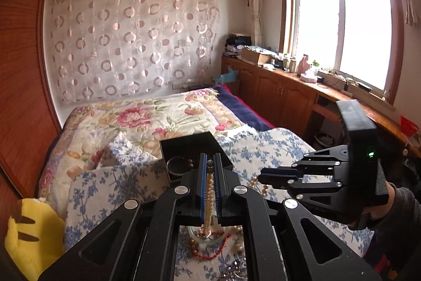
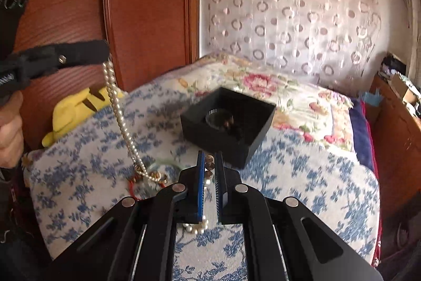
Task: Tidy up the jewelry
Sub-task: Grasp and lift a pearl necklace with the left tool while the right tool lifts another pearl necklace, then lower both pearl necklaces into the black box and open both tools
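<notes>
A pearl necklace [image 2: 119, 112] hangs between both grippers above the blue-flowered bedspread. My left gripper [image 1: 210, 167] is shut on one stretch of the pearl necklace [image 1: 209, 199]; in the right wrist view the left gripper [image 2: 104, 52] holds it at upper left. My right gripper [image 2: 209, 165] is shut on another stretch of pearls, and the right gripper [image 1: 260, 177] appears at right in the left wrist view. A black open box [image 2: 229, 123] with a bangle and beads inside sits on the bed just ahead. More jewelry [image 1: 210, 246], a red cord and a brooch, lies under the left gripper.
A yellow plush toy [image 2: 76, 109] lies at the bed's left edge beside a wooden wardrobe [image 2: 147, 7]. A wooden cabinet [image 1: 284, 94] with clutter runs under the window on the right. A person's hand [image 2: 9, 131] holds the left gripper.
</notes>
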Demonstrator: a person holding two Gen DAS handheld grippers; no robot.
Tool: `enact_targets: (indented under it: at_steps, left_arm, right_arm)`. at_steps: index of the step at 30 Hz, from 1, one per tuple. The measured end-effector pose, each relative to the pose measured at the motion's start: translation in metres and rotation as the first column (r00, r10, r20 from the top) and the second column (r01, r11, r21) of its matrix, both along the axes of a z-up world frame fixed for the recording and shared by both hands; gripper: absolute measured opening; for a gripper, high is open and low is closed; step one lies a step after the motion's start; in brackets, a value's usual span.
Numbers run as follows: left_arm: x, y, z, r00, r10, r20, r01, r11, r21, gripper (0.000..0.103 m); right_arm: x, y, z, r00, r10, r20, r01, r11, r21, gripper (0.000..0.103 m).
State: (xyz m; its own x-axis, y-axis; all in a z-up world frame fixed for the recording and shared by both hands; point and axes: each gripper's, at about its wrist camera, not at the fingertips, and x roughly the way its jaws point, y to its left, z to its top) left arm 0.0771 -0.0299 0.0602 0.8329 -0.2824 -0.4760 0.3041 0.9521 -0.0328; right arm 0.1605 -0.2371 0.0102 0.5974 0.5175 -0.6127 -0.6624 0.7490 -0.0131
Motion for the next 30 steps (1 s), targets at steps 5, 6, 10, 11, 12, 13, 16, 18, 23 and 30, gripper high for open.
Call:
enact_targets:
  at_steps: [5,6,10,11,12,13,16,18,23,30]
  left_arm:
    - [0.002,0.001,0.011,1.000,0.007,0.021,-0.007,1.000,0.006,0.004]
    - [0.004,0.001,0.012,1.000,0.009,0.023,-0.009,1.000,0.007,0.004]
    - [0.007,0.003,0.020,0.999,0.018,0.033,-0.019,1.000,0.009,0.004]
    - [0.008,0.004,0.022,0.999,0.020,0.036,-0.021,1.000,0.009,0.004]
    - [0.008,0.004,0.023,0.999,0.021,0.037,-0.022,1.000,0.009,0.004]
    - [0.009,0.004,0.026,0.999,0.021,0.040,-0.022,1.000,0.007,0.004]
    - [0.011,0.006,0.032,0.998,0.022,0.052,-0.023,1.000,0.013,0.004]
    - [0.013,0.007,0.036,0.998,0.020,0.059,-0.021,1.000,0.013,0.004]
    - [0.024,0.009,0.043,0.997,0.023,0.070,-0.024,1.000,0.013,0.004]
    - [0.040,0.012,0.049,0.997,0.023,0.069,-0.023,1.000,0.000,0.004]
  right_arm:
    - [-0.004,-0.001,0.024,0.999,0.004,0.043,-0.004,1.000,0.017,0.008]
    - [-0.004,-0.001,0.029,0.999,0.004,0.053,-0.005,1.000,0.018,0.008]
    - [-0.004,-0.001,0.044,0.997,0.001,0.080,-0.002,1.000,0.017,0.008]
    - [-0.004,-0.001,0.047,0.996,-0.002,0.087,0.000,1.000,0.019,0.008]
    - [-0.003,-0.001,0.050,0.996,-0.003,0.092,0.001,1.000,0.020,0.008]
    - [-0.002,-0.001,0.053,0.995,-0.005,0.098,0.003,1.000,0.022,0.008]
    - [0.001,-0.002,0.063,0.994,-0.010,0.112,0.007,1.000,0.027,0.008]
    - [0.003,-0.002,0.070,0.993,-0.010,0.121,0.005,0.999,0.033,0.008]
    - [0.014,-0.001,0.087,0.989,-0.004,0.147,-0.003,0.999,0.046,0.008]
    - [0.029,-0.002,0.113,0.985,-0.004,0.173,-0.011,0.996,0.085,0.008]
